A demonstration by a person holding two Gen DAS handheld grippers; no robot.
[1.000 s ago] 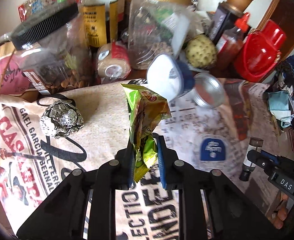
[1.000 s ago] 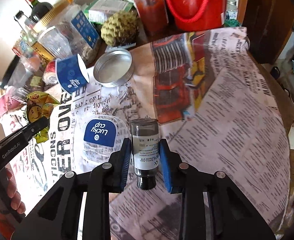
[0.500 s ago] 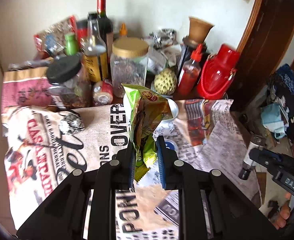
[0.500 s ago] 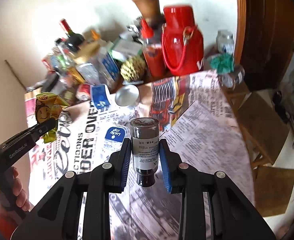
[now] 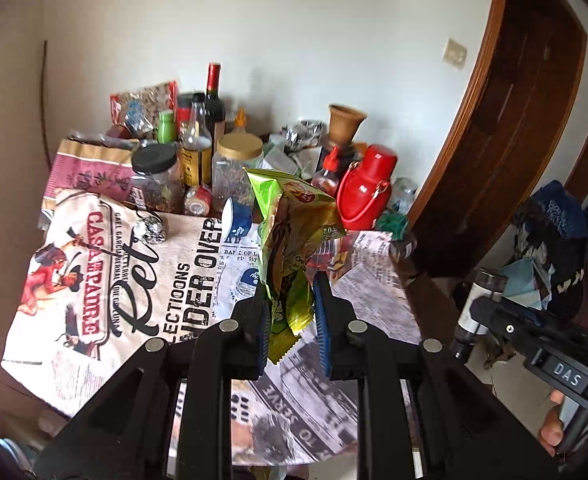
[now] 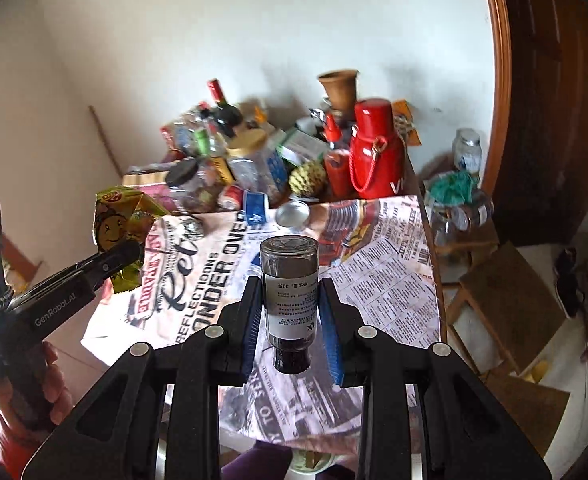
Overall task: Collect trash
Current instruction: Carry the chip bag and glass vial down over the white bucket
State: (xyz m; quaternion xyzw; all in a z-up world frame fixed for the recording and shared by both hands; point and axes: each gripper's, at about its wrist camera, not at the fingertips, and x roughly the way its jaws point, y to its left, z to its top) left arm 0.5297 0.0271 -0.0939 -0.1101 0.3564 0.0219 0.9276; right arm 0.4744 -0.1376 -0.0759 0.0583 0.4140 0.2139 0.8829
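Note:
My left gripper point(image 5: 291, 300) is shut on a crumpled green and yellow snack bag point(image 5: 294, 240), held well above the newspaper-covered table point(image 5: 93, 280). The same snack bag point(image 6: 121, 220) shows at the left of the right wrist view, clamped in the left gripper point(image 6: 127, 254). My right gripper point(image 6: 289, 300) is shut on a small clear bottle point(image 6: 289, 280) with a white label and dark cap, cap toward the camera. That bottle point(image 5: 480, 304) also shows at the right of the left wrist view. On the table lie a foil ball point(image 5: 151, 230), a blue paper cup point(image 5: 237, 216) and a clear lidded cup point(image 5: 247, 280).
Jars, bottles, a red thermos point(image 5: 368, 184) and a clay pot point(image 5: 346, 124) crowd the table's back by the wall. A round metal lid point(image 6: 292, 213) lies near them. A wooden door point(image 5: 514, 120) and cluttered low stools point(image 6: 506, 300) stand to the right.
Both grippers have risen and pulled back from the table with the snack bag and the bottle still held. The table now looks smaller and farther, and the wall and door have come into view.

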